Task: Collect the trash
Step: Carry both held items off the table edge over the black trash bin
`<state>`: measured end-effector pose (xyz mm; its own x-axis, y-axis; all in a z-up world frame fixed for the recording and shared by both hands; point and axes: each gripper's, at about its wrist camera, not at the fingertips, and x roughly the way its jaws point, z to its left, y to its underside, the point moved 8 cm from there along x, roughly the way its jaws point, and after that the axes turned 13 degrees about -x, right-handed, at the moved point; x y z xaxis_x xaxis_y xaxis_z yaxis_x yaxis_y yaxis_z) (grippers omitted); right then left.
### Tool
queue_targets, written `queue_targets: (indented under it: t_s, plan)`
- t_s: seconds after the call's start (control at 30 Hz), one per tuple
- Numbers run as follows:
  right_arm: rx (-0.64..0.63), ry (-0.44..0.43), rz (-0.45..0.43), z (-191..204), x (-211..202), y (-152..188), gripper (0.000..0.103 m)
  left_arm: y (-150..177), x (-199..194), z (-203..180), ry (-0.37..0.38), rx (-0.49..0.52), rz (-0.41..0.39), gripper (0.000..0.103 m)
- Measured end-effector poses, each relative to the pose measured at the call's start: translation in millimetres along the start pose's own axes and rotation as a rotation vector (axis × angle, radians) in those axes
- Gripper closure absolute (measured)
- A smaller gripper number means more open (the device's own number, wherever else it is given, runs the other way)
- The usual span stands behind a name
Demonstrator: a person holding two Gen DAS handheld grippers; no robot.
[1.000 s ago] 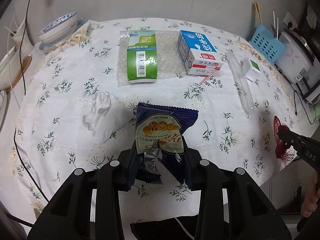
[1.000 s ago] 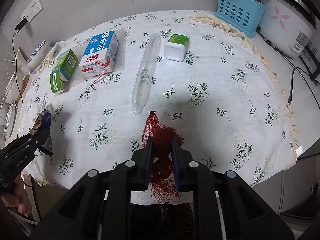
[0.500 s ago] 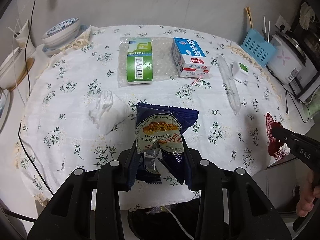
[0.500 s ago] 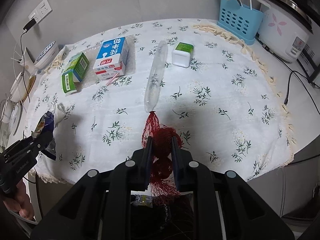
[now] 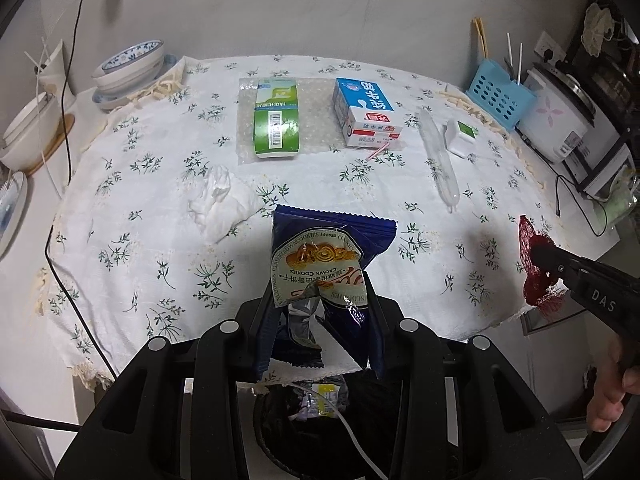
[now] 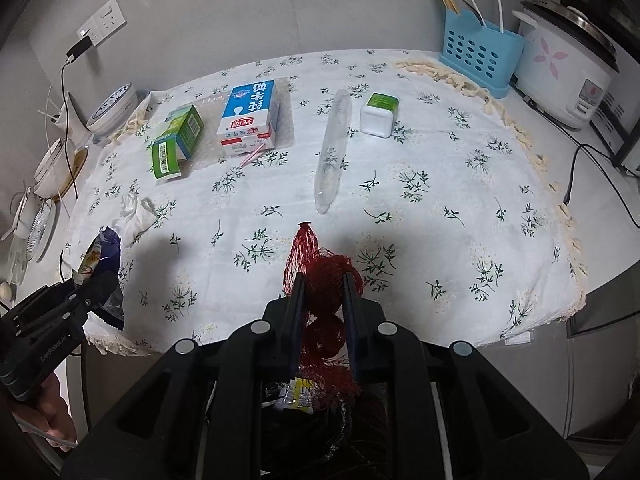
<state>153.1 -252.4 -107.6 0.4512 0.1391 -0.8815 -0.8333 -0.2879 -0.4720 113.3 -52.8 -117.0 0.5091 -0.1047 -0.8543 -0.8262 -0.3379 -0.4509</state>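
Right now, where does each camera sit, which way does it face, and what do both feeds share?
Left wrist: on the left gripper, looking across the table's near edge toward the wall; its fingers clamp a blue cookie wrapper above a black trash bin; the right gripper and hand show at right.
Right wrist: on the right gripper, facing the same way, holding red mesh netting; the left gripper shows at left.
Shared: green carton, blue milk carton, clear plastic tube, crumpled tissue.
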Motion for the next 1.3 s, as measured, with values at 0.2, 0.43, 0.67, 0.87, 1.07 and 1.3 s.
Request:
queue_targets:
  t_s: [0.2, 0.43, 0.67, 0.87, 1.07, 1.3]
  plan:
    - [-0.006, -0.006, -0.016, 7, -11, 7, 0.086, 8, -11, 0, 0.010, 0.004, -0.004, 0.067]
    - [-0.012, -0.015, -0.030, 16, -22, 15, 0.086, 19, -22, -1, 0.017, 0.007, -0.009, 0.067]
    - [-0.030, -0.022, -0.044, 25, -34, 25, 0.086, 32, -34, 0, 0.025, 0.009, -0.013, 0.067]
    - [-0.043, -0.030, -0.049, 36, -43, 35, 0.086, 42, -44, 4, 0.034, 0.002, -0.017, 0.067]
    - [-0.051, -0.040, -0.044, 47, -49, 50, 0.086, 56, -54, 9, 0.043, 0.001, -0.016, 0.067]
    - [-0.057, -0.055, -0.027, 57, -53, 72, 0.086, 75, -63, 12, 0.053, 0.000, -0.010, 0.067]
